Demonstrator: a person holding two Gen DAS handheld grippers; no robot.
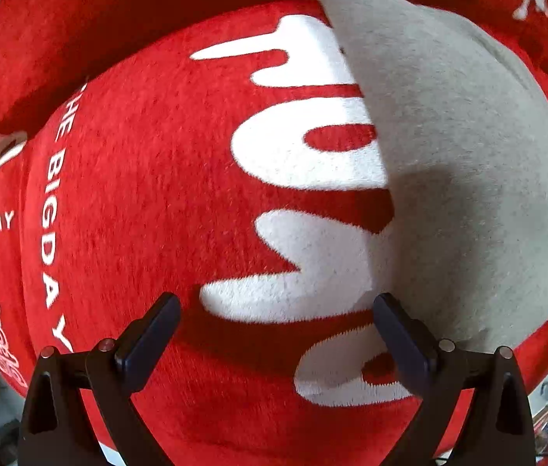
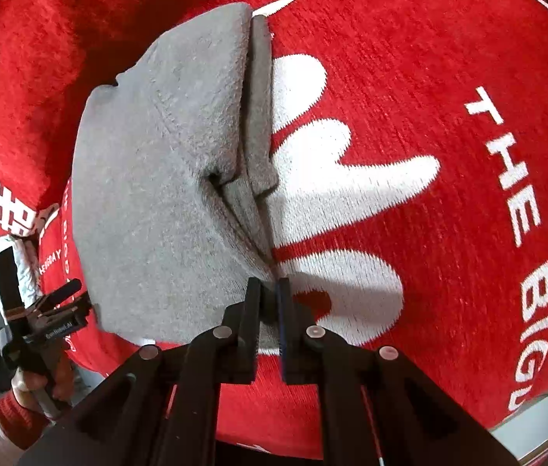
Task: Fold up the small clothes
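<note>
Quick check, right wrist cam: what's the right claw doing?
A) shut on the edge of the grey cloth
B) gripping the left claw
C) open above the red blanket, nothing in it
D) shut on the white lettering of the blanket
A: the right claw has its two fingers pinched together on a corner edge of the grey cloth, which lies over the red blanket; the left claw stands open with nothing between its fingers.

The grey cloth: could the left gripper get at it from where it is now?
Probably yes. The left gripper is open over the red blanket, and the grey cloth lies beside one finger, nothing between.
</note>
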